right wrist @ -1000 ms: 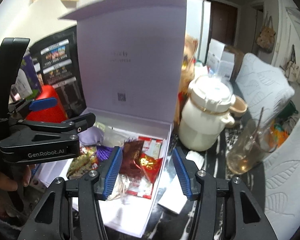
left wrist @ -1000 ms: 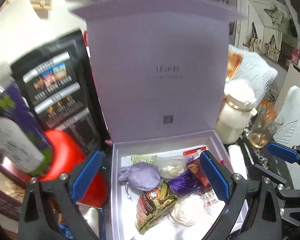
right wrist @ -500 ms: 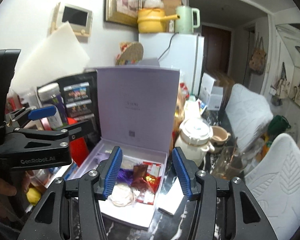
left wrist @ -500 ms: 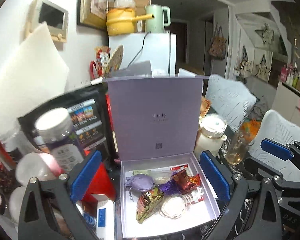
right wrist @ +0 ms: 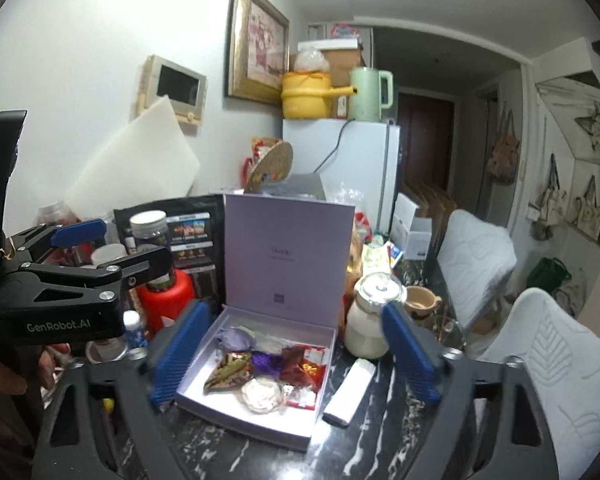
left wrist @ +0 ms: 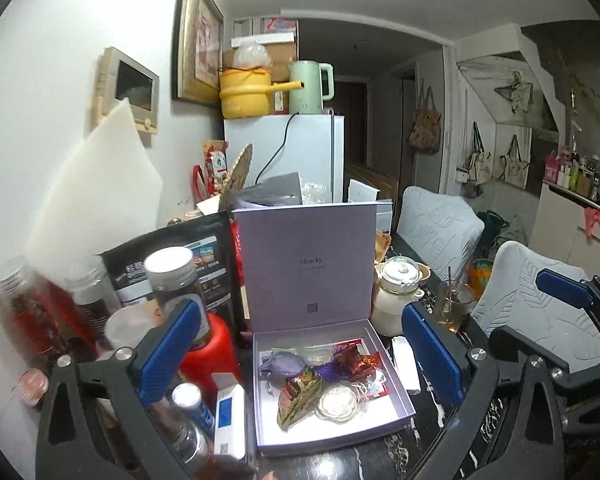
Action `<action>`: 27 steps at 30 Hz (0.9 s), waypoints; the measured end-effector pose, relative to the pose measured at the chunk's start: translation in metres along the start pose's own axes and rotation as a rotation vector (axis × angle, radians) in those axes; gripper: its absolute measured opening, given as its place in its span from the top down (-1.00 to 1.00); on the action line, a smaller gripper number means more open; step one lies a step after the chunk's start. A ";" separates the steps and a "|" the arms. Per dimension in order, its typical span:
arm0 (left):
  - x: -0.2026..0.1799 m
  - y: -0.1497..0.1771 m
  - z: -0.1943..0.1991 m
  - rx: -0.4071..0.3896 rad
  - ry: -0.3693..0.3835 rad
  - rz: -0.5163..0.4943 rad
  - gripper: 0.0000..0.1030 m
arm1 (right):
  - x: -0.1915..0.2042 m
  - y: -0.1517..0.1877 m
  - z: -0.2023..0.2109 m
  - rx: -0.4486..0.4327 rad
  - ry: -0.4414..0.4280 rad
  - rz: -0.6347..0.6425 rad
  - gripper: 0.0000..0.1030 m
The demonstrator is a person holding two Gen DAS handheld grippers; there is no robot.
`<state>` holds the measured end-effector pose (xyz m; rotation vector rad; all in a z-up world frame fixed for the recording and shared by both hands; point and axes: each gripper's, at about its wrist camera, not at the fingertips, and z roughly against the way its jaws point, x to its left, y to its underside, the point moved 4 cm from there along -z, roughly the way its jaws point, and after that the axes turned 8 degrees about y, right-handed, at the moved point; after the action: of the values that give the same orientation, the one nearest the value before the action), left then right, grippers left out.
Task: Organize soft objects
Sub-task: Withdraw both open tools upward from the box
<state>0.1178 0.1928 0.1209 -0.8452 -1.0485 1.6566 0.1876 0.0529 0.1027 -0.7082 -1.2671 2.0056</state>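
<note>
A ceiling lamp glares overhead; the open lilac cardboard box (left wrist: 332,380) is bright, bottles left of it blurred, edges fisheye-bent.

We hold our left gripper (left wrist: 300,356) and our right gripper (right wrist: 292,356) side by side, both raised above and in front of the lavender box (right wrist: 300,432), each with jaws spread wide and nothing between the blue pads. Our left gripper sits left of the box, our right gripper nearer its right side.
</note>
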 end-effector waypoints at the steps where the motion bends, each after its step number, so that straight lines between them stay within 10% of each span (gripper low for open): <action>1: -0.001 0.002 0.007 -0.003 0.001 -0.003 -0.99 | 0.000 0.001 0.006 -0.009 0.003 0.000 -0.82; 27: -0.020 0.105 0.093 0.059 -0.017 -0.008 -0.99 | 0.013 0.098 0.088 0.103 0.121 -0.090 -0.94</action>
<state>0.0035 0.1331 0.0618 -0.7889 -1.0084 1.6821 0.0918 -0.0184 0.0458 -0.7002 -1.0982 1.9107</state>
